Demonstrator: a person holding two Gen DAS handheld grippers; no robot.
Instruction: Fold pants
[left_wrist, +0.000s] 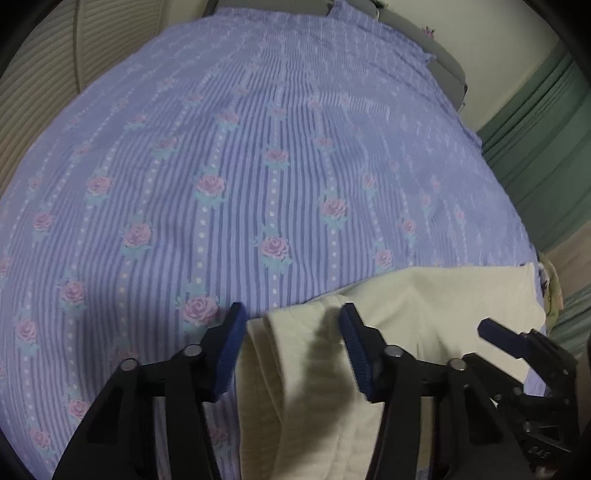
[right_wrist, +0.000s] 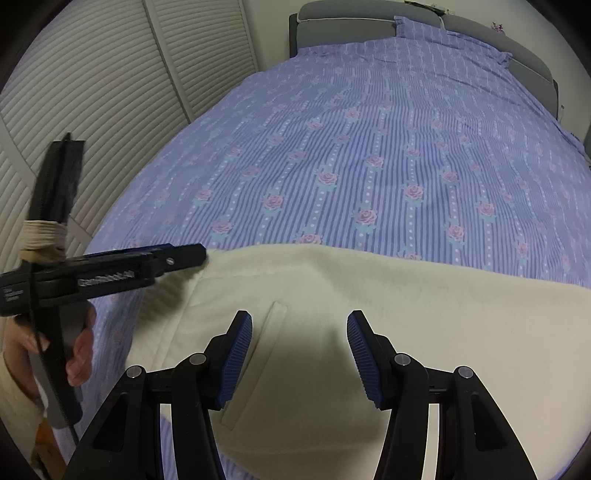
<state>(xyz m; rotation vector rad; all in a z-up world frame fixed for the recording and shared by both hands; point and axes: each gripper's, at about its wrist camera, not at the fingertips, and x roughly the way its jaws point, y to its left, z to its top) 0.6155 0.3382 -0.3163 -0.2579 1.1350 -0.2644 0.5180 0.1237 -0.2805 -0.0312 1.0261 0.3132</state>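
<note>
Cream pants (right_wrist: 332, 288) lie flat on the near part of the bed, with a back pocket (right_wrist: 258, 362) showing in the right wrist view. My right gripper (right_wrist: 299, 354) is open and empty just above the pants by the pocket. My left gripper (left_wrist: 293, 350) is open over the pants' left edge (left_wrist: 295, 369), where the cloth lies in thick folds. The left gripper also shows in the right wrist view (right_wrist: 192, 254), reaching to the pants' far left corner. The right gripper shows at the lower right of the left wrist view (left_wrist: 495, 332).
A purple striped bedsheet with roses (right_wrist: 369, 147) covers the whole bed. Louvred closet doors (right_wrist: 92, 92) stand at the left. A grey headboard (right_wrist: 343, 14) is at the far end. A green curtain (left_wrist: 546, 147) hangs at the right.
</note>
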